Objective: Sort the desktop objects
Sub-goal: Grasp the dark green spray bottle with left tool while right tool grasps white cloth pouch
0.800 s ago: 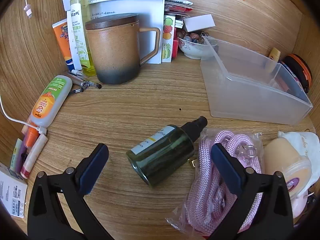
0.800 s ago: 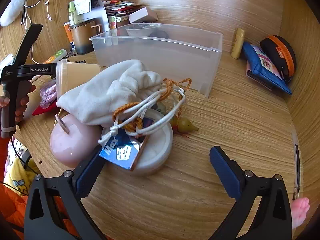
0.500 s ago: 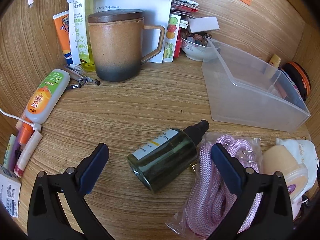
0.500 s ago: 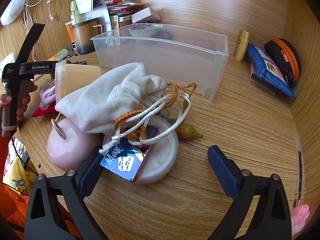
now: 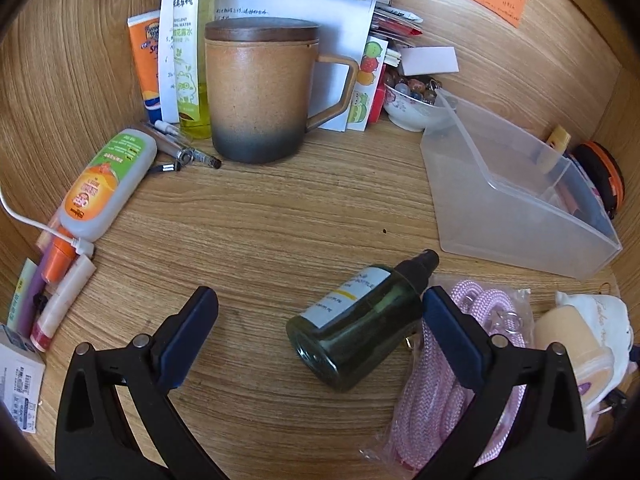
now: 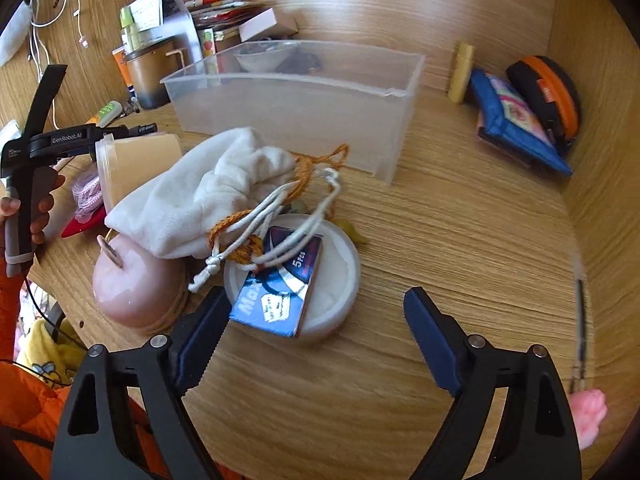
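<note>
A dark green spray bottle lies on its side on the wooden desk, cap pointing up-right. My left gripper is open and the bottle lies between its fingers, close to the right finger. A clear plastic bin stands at the right; it also shows in the right wrist view. My right gripper is open and empty, just in front of a blue packet on a white round tin. A white drawstring pouch lies behind them.
A brown lidded mug, bottles and tubes stand at the back left. A bagged pink rope lies right of the bottle. A pink apple-shaped object, a blue pouch and an orange-black case are on the desk.
My left gripper has shifted left and forward, so the green bottle now sits nearer its right finger. My right gripper has moved closer to the blue packet and tin.
</note>
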`<state>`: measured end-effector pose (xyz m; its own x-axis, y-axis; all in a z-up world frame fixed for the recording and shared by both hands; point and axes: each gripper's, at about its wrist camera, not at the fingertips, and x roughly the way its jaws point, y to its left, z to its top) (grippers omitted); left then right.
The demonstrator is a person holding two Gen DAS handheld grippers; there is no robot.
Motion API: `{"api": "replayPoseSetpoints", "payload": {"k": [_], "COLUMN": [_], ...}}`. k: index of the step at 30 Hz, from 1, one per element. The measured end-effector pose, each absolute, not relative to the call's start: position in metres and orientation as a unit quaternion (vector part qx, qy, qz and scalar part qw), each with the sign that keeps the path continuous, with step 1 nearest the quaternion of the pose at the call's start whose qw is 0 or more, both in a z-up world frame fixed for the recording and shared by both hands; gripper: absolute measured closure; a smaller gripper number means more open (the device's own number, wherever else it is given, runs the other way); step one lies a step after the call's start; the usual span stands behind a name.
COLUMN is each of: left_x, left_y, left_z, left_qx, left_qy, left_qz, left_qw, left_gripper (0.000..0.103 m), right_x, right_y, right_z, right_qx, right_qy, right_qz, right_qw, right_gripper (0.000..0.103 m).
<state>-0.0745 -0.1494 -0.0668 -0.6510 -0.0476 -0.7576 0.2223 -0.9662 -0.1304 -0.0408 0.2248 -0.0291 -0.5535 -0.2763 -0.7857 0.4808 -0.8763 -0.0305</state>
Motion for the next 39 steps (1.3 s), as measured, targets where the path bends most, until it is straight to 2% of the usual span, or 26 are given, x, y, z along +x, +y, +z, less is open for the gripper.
{"api": "replayPoseSetpoints", "payload": {"k": [6,8,10,19,29,31,35,37,38,39], "left_x": [-0.078,-0.079,-0.080,-0.080,-0.086,-0.086,-0.086,-0.087,-0.088,-0.088], "left_y": [-0.142,-0.142,-0.144,-0.140,-0.142,-0.140,-0.139,-0.137,-0.136,-0.134], "left_z": [-0.066,-0.066,-0.068,-0.072,-0.076,-0.077,-0.077,-0.077,-0.076,-0.076], "left_qx": [0.405,0.403,0.408,0.417,0.432,0.433,0.434,0.434,0.435,0.435], "left_qy": [0.083,0.079,0.087,0.082,0.079,0.073,0.064,0.058,0.052,0.044], "left_qz": [-0.907,-0.908,-0.906,-0.903,-0.895,-0.895,-0.895,-0.896,-0.896,-0.897], "left_qw": [0.074,0.079,0.072,0.065,0.076,0.079,0.076,0.073,0.071,0.069], "left_gripper": [0.001,0.012,0.015,0.019,0.030,0.030,0.034,0.039,0.044,0.049], "right_x": [-0.023,-0.023,-0.027,-0.061,-0.093,-0.097,-0.102,-0.104,-0.104,-0.104], "right_y": [0.229,0.224,0.217,0.180,0.170,0.166,0.162,0.161,0.161,0.160], "right_z": [-0.001,0.006,0.010,0.002,-0.005,-0.006,-0.007,-0.008,-0.007,-0.007], "right_qx": [0.387,0.378,0.371,0.380,0.409,0.410,0.421,0.424,0.424,0.423], "right_qy": [0.140,0.136,0.131,0.131,0.118,0.112,0.097,0.094,0.092,0.091], "right_qz": [-0.891,-0.893,-0.893,-0.874,-0.840,-0.834,-0.820,-0.815,-0.814,-0.815], "right_qw": [0.194,0.203,0.218,0.274,0.337,0.351,0.377,0.383,0.385,0.386], "right_gripper": [0.016,0.015,0.015,0.015,0.017,0.021,0.047,0.057,0.064,0.067]}}
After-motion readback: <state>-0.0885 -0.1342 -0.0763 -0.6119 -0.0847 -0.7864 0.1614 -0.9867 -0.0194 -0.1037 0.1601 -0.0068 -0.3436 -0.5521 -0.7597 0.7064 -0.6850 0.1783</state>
